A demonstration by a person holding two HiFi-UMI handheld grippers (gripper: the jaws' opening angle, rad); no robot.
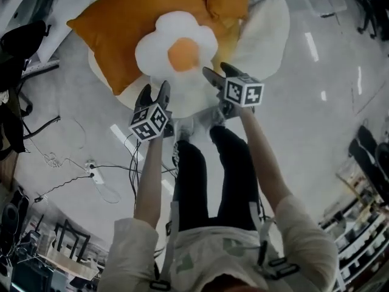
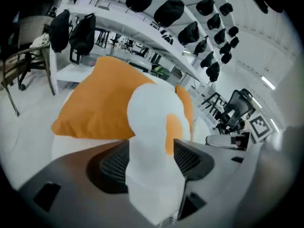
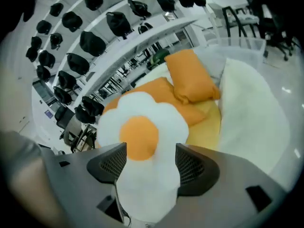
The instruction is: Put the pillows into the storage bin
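Observation:
A fried-egg pillow (image 1: 176, 53), white with an orange yolk, lies on top of a pile of pillows in front of the person. Its near edge runs between the jaws of both grippers. My left gripper (image 1: 155, 93) stands wide at the pillow's left near edge (image 2: 152, 122), and my right gripper (image 1: 220, 75) stands wide at its right near edge (image 3: 142, 132). Neither pair of pads squeezes the fabric. Beneath it lie a big orange pillow (image 1: 121, 29), a smaller orange one (image 3: 190, 77) and a white pillow (image 1: 264, 35). A pale translucent wall (image 3: 237, 44) shows behind the pile.
Cables and a power strip (image 1: 91, 172) trail over the grey floor at the left. A black chair (image 1: 18, 47) stands at the far left. The person's legs (image 1: 213, 175) are right behind the grippers. Racks of black caps (image 2: 190, 32) line the back.

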